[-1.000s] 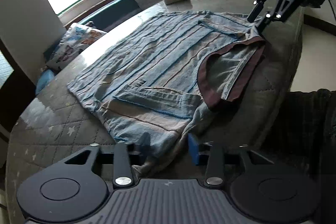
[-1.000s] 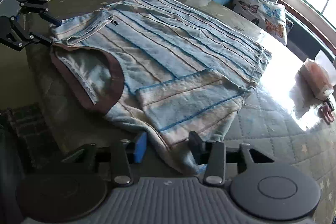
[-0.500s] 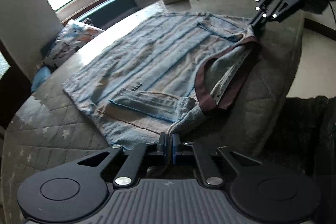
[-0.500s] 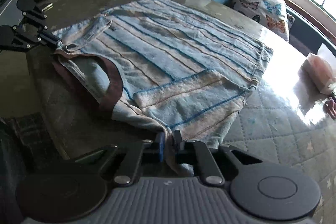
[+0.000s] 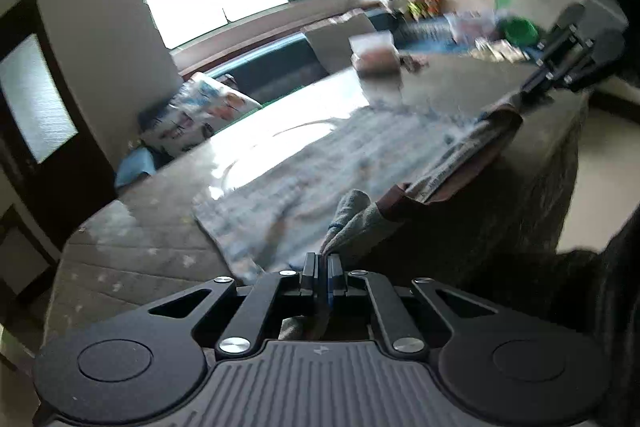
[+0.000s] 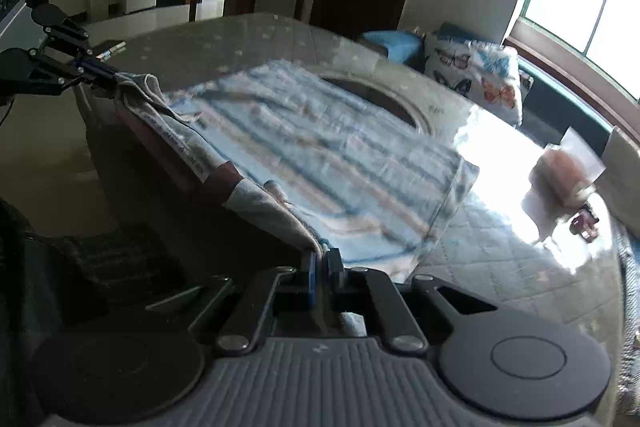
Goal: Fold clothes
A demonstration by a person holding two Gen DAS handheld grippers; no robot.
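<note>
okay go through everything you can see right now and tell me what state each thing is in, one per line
left gripper: shut on the shirt's shoulder.
right gripper: shut on the other shoulder.
striped shirt: near edge lifted off the table, collar stretched between the grippers, far end resting flat.
quilted table: covered, glossy with window glare.
butterfly pillow: propped upright beyond the table.

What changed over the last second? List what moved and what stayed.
Both tools closed on the striped shirt: the left tool and right tool each pinched a shoulder, then lifted the collar edge off the quilted table. The shirt's far hem stayed lying on the table; the butterfly pillow stayed where it was.
</note>
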